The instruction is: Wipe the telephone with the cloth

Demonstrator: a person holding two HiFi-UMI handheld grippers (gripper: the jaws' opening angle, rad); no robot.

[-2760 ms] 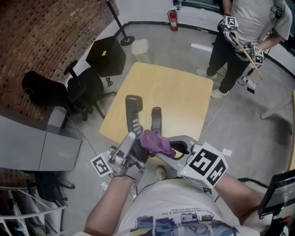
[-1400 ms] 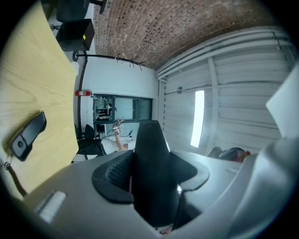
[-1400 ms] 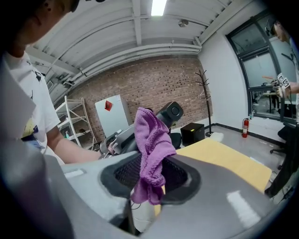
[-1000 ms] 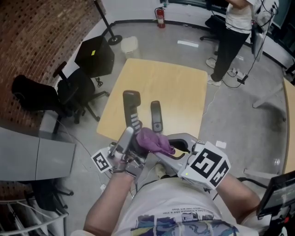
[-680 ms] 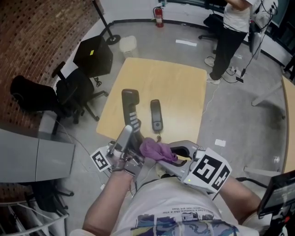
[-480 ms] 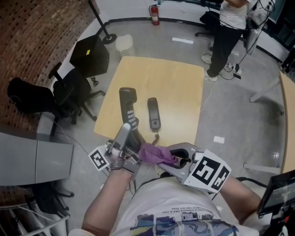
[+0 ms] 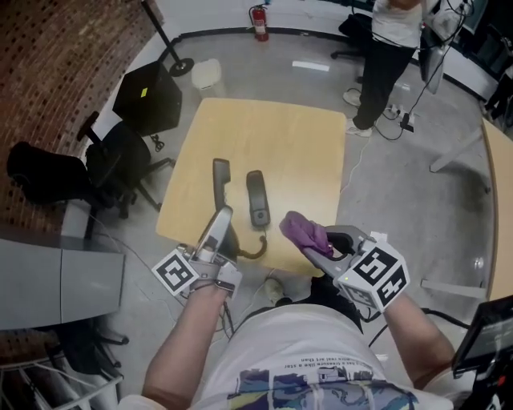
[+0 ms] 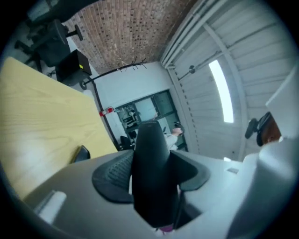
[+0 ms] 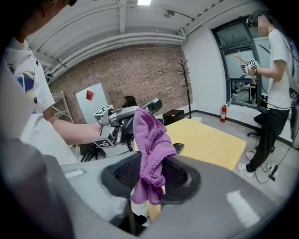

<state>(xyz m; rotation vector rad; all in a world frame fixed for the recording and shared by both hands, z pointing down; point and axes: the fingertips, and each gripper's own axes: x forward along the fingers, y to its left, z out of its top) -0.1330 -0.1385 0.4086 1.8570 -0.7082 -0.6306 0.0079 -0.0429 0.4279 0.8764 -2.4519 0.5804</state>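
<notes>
cloth (image 7: 304,231): off handset (image 7: 220,180), moved right | handset: lowered toward table (image 7: 296,152)

Brick wall (image 7: 48,64); grey floor (image 7: 401,188); square wooden table (image 7: 276,132); black office chairs (image 7: 124,154); red extinguisher (image 7: 259,21); coat stand (image 9: 183,79); ceiling strip light (image 8: 223,88).

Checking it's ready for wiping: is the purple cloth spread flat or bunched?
Bunched: the purple cloth hangs crumpled, clamped between the right gripper's jaws.

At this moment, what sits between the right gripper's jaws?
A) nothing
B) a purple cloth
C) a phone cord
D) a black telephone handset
B: in the right gripper view, the right gripper has its jaws closed on the purple cloth, which sticks up from between them.
</notes>
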